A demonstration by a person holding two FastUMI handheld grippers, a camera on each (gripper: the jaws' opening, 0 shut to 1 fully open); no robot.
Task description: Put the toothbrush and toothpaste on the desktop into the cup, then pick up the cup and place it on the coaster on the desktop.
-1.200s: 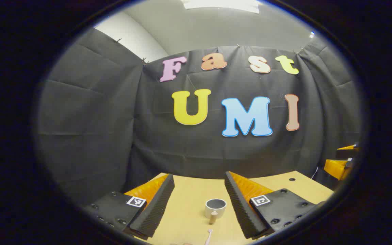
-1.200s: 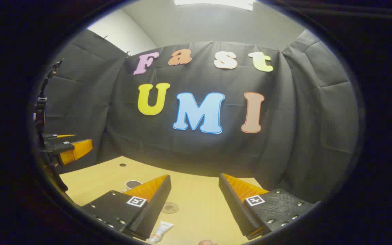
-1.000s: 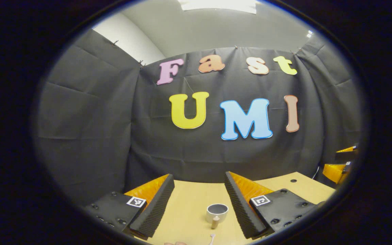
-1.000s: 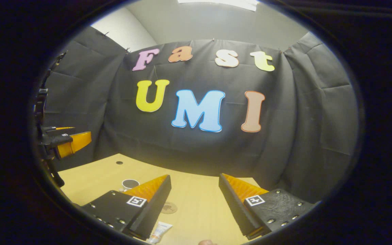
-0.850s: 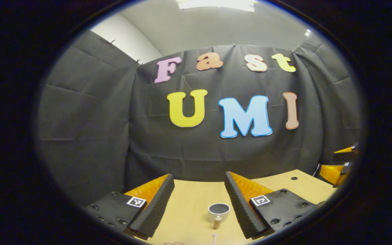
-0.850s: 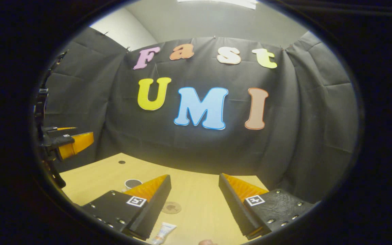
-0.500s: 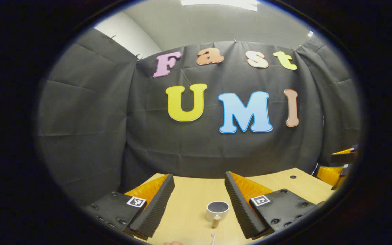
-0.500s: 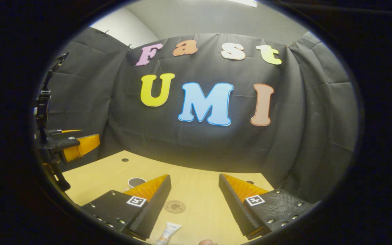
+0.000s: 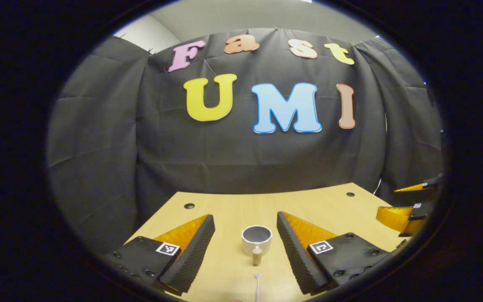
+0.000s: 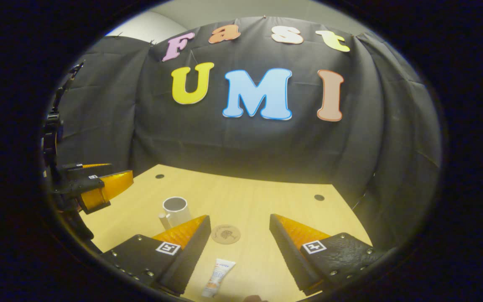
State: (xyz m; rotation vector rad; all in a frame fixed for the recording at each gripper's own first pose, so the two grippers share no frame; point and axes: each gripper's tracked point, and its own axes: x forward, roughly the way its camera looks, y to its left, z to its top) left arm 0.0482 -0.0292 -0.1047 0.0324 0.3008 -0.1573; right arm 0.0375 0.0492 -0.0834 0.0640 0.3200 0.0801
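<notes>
on the left gripper view, the left claw [image 9: 245,224] hovers above a pale wooden table [image 9: 317,201], fingers spread wide and holding nothing. between them stands a white cup [image 9: 256,239], upright, its short handle pointing toward the camera. just nearer than the cup lies the toothbrush [image 9: 258,286], thin and pale, flat on the table and running off the lower edge. the claw seems lined up with both, likely so it can drop onto the brush first. at the far right edge the right claw [image 9: 409,205] juts in over the table. compared with half a second ago, the camera has tipped downward, so far more table is visible and the cup sits higher. on the right gripper view, the right claw [image 10: 240,226] is also wide open and empty. the toothpaste [image 10: 219,277] lies flat near the lower edge, just beside the left-hand finger. a round brown coaster [image 10: 225,234] lies a little beyond it, bare, with the cup [image 10: 176,212] further left. this view too has tilted down since then. nothing is in the cup yet, so the task looks barely begun.
</notes>
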